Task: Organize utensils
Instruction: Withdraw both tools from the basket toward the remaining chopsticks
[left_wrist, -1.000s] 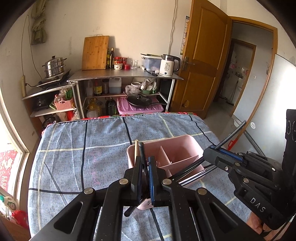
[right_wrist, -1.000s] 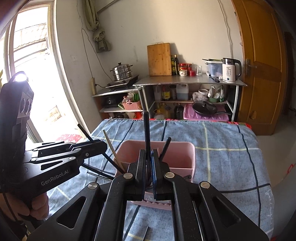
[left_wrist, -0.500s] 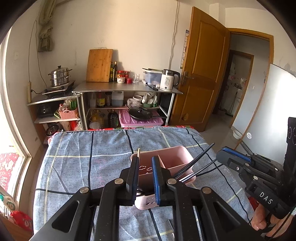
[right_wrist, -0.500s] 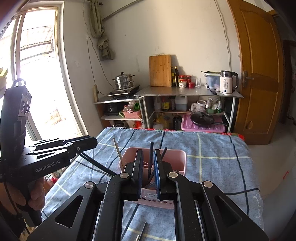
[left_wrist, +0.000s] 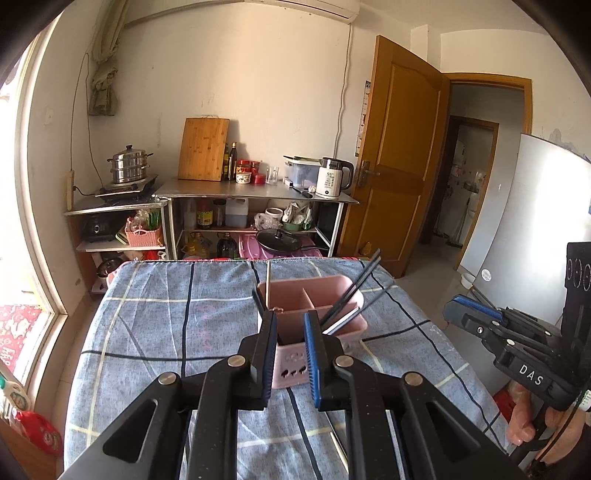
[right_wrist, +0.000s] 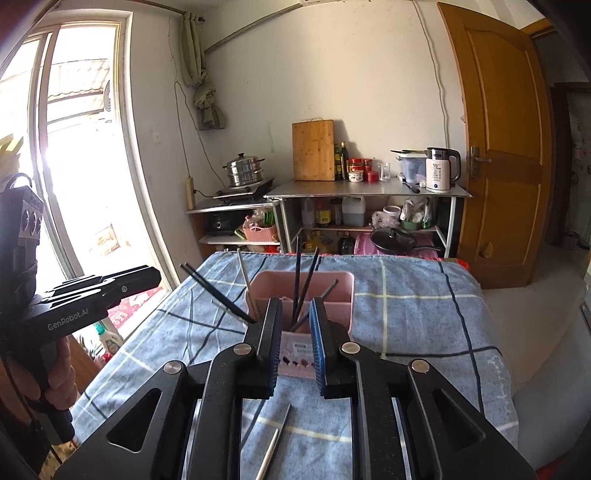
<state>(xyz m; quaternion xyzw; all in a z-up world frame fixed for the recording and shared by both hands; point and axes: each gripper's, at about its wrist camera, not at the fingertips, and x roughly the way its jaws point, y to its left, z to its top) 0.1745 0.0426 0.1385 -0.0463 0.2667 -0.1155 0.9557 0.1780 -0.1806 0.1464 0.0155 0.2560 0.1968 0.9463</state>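
On the checked cloth stands 1 pink holder with dark chopsticks leaning inside, both the left gripper and right gripper parted and empty, while only the right view shows 1 metal utensil lying nearer.

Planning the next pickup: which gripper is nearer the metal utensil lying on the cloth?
Right. The right gripper hangs open just above the metal utensil, which lies below its fingers; the left gripper is off to the left, by the edge of the table.
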